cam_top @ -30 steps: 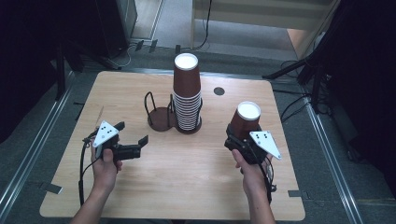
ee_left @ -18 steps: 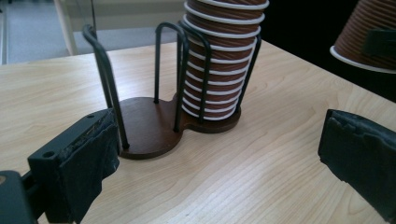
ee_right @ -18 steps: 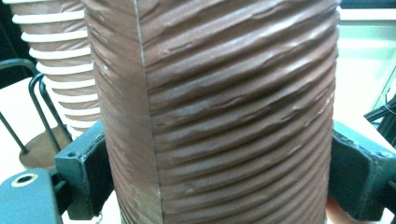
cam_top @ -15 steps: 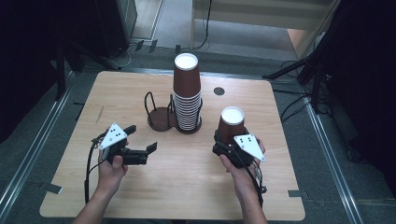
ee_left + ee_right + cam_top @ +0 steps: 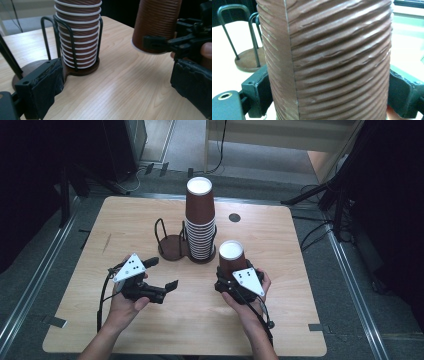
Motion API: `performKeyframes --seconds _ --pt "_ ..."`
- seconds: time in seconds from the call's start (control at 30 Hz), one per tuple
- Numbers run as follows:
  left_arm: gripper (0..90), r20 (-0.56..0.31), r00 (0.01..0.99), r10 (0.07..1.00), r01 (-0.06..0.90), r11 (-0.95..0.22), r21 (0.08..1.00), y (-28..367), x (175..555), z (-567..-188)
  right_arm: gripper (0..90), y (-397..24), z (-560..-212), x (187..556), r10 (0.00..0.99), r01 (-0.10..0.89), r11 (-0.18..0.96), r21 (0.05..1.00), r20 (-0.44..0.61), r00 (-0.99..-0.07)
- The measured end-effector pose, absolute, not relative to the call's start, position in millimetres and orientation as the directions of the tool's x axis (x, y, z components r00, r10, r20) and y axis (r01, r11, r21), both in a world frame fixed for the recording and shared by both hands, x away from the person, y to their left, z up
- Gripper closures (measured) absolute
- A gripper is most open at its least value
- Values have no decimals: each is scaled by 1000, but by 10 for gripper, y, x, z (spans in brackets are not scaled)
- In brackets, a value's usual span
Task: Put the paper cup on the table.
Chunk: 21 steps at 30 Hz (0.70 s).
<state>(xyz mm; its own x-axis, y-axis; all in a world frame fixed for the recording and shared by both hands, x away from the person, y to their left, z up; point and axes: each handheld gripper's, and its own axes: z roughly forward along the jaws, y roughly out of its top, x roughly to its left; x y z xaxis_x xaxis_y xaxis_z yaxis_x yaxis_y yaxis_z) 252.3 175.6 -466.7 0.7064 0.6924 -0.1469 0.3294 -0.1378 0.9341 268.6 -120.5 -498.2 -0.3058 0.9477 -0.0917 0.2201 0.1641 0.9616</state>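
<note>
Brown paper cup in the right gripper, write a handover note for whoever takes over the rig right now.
Right gripper: shut on one brown ribbed paper cup, upside down and lifted clear of the wooden table, near the table's front.
Left gripper: open, holding nothing, pointed toward that cup.
Stack of inverted cups: sits in one ring of the double wire cup holder; the other ring has no cups.
Done: one cup is off the stack and in hand.
Left: probably pass it to the left gripper or set it down; where it should go cannot be told from the pictures.
</note>
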Motion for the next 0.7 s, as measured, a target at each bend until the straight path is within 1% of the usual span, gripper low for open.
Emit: performKeyframes --seconds 0.17,0.23,0.37,0.53,0.7 --pt "0 -151 717 680 335 -147 931 1733 2524 -4675 95 -1084 -5064 2658 933 209 216 954 -138 -333" --pt "0 -147 720 679 334 -153 930 1729 2520 -4676 95 -1047 -5084 2642 922 199 233 952 -151 -357" --pt "0 -148 724 673 337 -157 928 1714 2522 -4687 95 -922 -5131 2587 890 163 296 941 -210 -404" --pt "0 -152 732 664 341 -164 926 1689 2522 -4693 95 -862 -5164 2563 875 149 330 932 -244 -418" --pt "0 -166 742 650 351 -166 921 1674 2528 -4703 95 -798 -5187 2525 848 122 359 925 -268 -458"
